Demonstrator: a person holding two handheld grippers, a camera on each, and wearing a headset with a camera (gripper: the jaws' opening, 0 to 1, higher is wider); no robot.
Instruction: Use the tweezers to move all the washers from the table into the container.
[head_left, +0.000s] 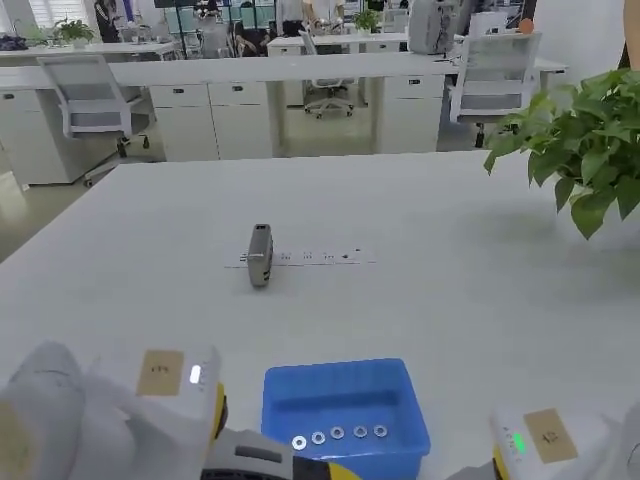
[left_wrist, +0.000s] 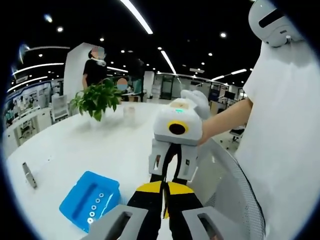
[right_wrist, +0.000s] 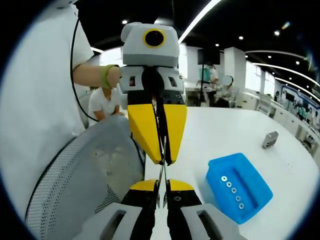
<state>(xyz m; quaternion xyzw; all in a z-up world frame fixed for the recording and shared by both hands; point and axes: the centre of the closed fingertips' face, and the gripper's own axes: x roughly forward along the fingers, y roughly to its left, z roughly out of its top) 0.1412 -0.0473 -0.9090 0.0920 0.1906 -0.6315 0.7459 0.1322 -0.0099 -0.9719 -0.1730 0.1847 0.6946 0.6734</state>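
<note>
Already five washers (head_left: 338, 433) lie in a row inside the container (head_left: 345, 395). On the person's side of the container, left gripper (right_wrist: 163, 157) and right gripper (right_wrist: 162, 189) meet tip to tip, both apparently pinching the tweezers (right_wrist: 161, 172). A mistimed release could drop them.

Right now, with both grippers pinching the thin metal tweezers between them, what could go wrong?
1. The thin metal tweezers are pinched between the left gripper and the right gripper at the white table edge, beside a grey mesh chair; a slip would likely drop them off the table.
2. The blue plastic container sits near that edge with five metal washers inside; a bump could spill them.
</note>
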